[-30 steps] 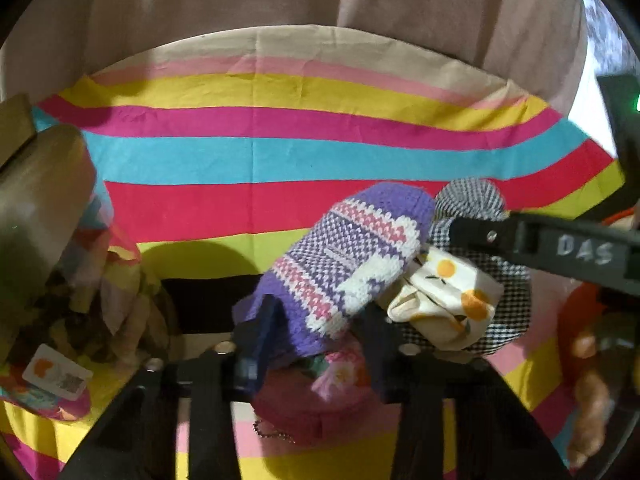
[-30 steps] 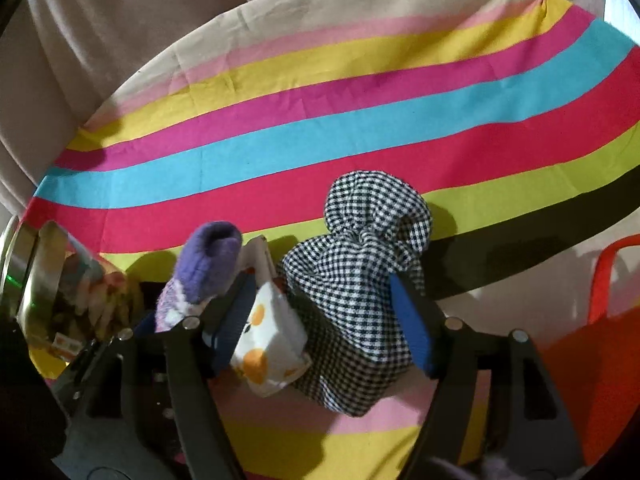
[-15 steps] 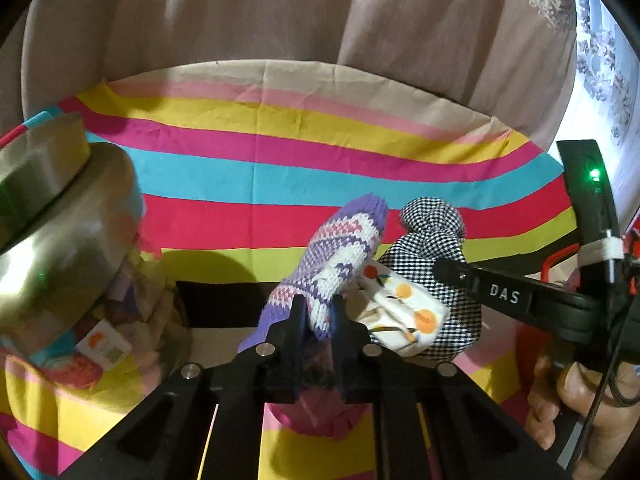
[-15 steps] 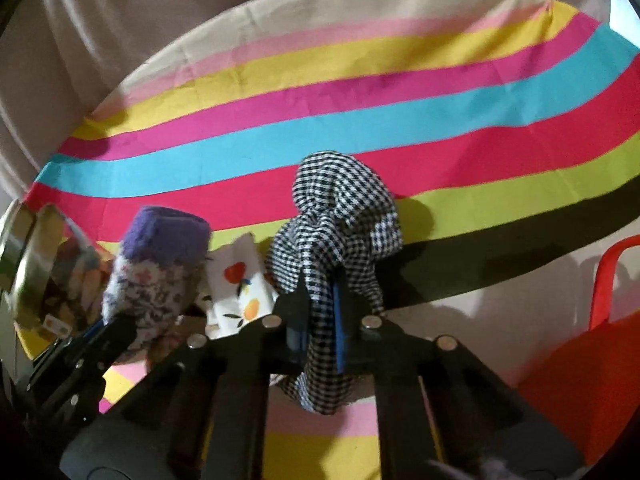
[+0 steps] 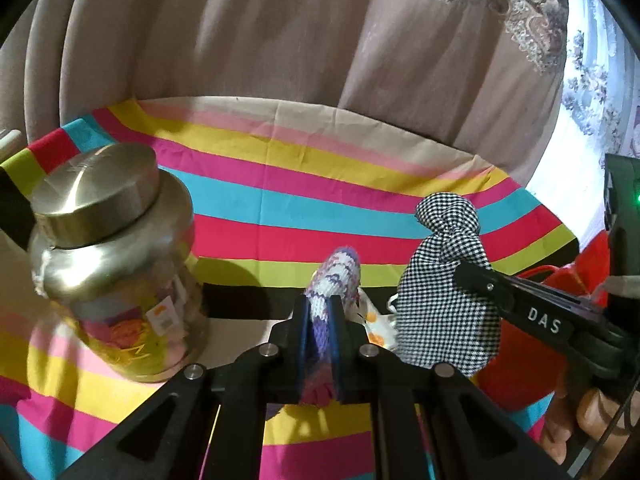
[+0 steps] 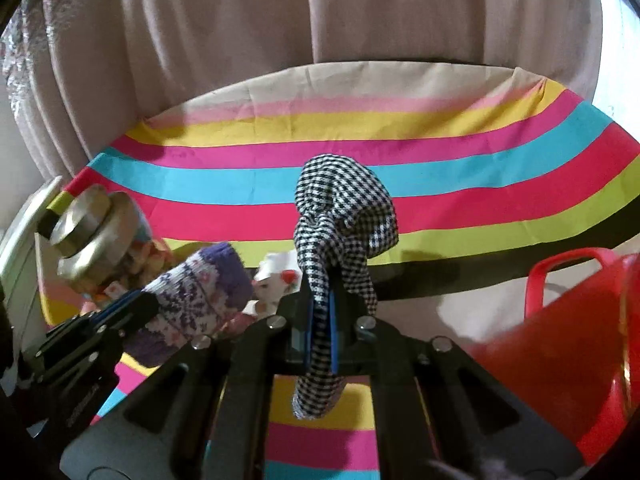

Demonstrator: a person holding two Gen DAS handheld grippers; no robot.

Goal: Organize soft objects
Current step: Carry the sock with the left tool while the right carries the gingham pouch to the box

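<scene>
The left tongs [image 5: 320,344] pinch a knitted purple-and-white sock [image 5: 334,280]; the right tongs [image 6: 322,320] clamp a limp black-and-white checked pouch [image 6: 340,216]. Both hang above the striped cloth surface [image 5: 280,200], beside a glossy gold-lidded jar [image 5: 112,256].

Purple knit sock [image 5: 335,280], checked pouch [image 6: 342,216] aloft

Gold-lidded jar [image 5: 116,264], striped cloth [image 5: 280,196], beige curtain [image 5: 280,40], red basket [image 6: 568,320]
</scene>
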